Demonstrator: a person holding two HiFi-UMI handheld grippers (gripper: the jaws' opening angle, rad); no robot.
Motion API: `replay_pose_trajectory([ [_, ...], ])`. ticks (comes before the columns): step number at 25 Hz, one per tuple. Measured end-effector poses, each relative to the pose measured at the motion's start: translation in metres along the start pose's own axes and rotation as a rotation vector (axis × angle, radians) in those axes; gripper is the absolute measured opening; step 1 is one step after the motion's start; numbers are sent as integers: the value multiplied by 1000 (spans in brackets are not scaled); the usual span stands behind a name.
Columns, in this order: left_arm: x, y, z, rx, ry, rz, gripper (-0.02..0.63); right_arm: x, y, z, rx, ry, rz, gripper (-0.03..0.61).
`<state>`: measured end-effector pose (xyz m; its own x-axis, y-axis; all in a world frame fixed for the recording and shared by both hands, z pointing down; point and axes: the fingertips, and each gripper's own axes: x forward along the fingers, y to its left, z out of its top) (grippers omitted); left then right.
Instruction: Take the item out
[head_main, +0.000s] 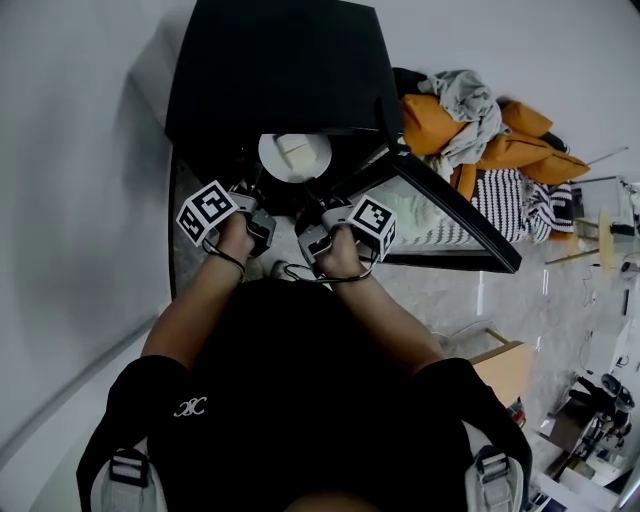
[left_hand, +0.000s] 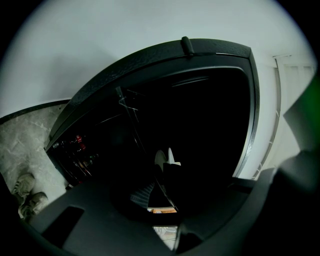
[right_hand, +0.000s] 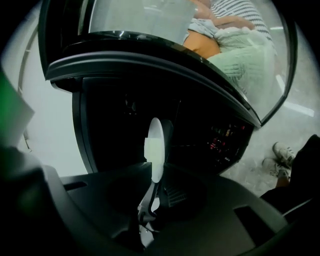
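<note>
A white plate (head_main: 294, 157) with a pale block of food (head_main: 297, 150) sits in the mouth of a black oven (head_main: 270, 60) whose door (head_main: 450, 210) hangs open to the right. My left gripper (head_main: 262, 192) holds the plate's near left rim and my right gripper (head_main: 310, 200) holds its near right rim. In the left gripper view the plate (left_hand: 161, 159) shows edge-on, running down between the dark jaws. In the right gripper view the plate (right_hand: 156, 150) with the food block (right_hand: 151, 148) stands edge-on, its lower rim pinched in the jaws.
A white wall runs along the left. Right of the oven door lie orange cushions with clothes (head_main: 480, 130) and a striped cloth (head_main: 520, 200). A wooden box (head_main: 505, 365) stands at the right. Shoes (right_hand: 280, 155) lie on the marbled floor.
</note>
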<state>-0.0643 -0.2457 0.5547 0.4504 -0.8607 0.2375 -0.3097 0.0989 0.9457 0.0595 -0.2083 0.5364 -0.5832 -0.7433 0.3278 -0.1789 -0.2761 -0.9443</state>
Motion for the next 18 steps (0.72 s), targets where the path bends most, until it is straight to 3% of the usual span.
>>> replay_pose_trajectory([
  [5, -1, -1, -1, -6, 4, 1, 52, 5, -10, -1, 67, 7, -5, 78],
  [16, -1, 1, -3, -16, 17, -4, 52, 20, -9, 5, 107, -8, 0, 77],
  [18, 0, 1, -4, -16, 18, -4, 52, 22, -11, 5, 111, -10, 0, 47],
])
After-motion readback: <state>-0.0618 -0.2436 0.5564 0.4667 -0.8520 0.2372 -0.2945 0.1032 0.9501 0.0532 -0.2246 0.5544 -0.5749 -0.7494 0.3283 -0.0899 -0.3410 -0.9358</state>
